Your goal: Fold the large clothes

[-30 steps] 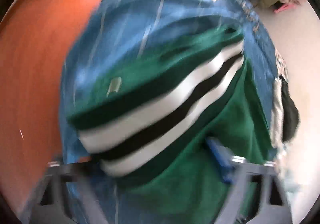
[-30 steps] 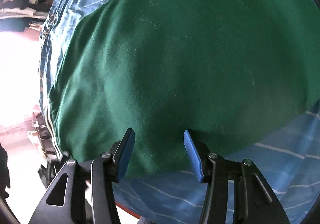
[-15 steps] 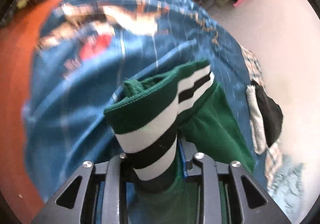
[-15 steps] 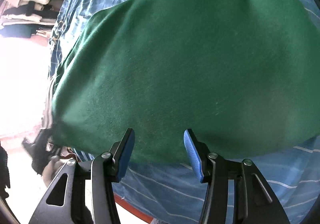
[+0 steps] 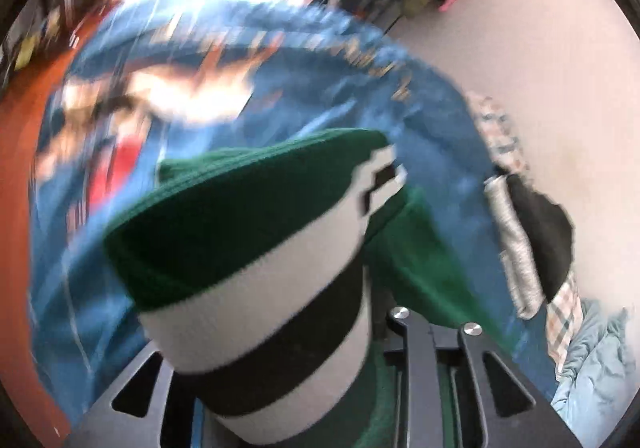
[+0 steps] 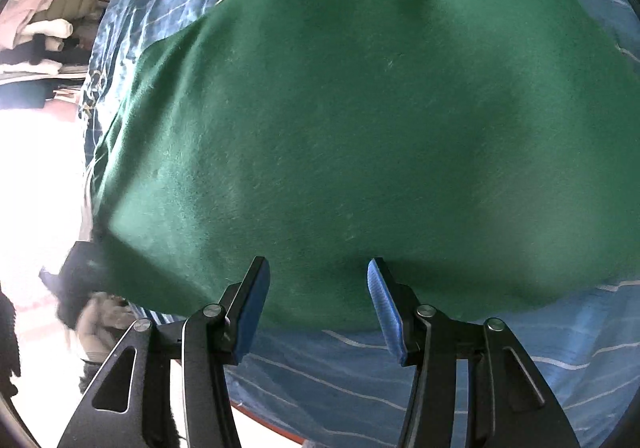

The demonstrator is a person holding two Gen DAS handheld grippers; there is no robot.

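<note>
i see the sweater lying spread on the bed cover. its striped cuff stands up between the jaws of my left gripper, above the cover. my right gripper hangs over the sweater's near edge. a clothes pile lies beyond the bed, at left.

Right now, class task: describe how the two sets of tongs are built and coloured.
The right tongs have black angular arms with triangular cut-outs, round silver rivets and blue ribbed pads. The left tongs show the same black frame and silver rivets; their pads are hidden. No hand or sleeve shows.
</note>
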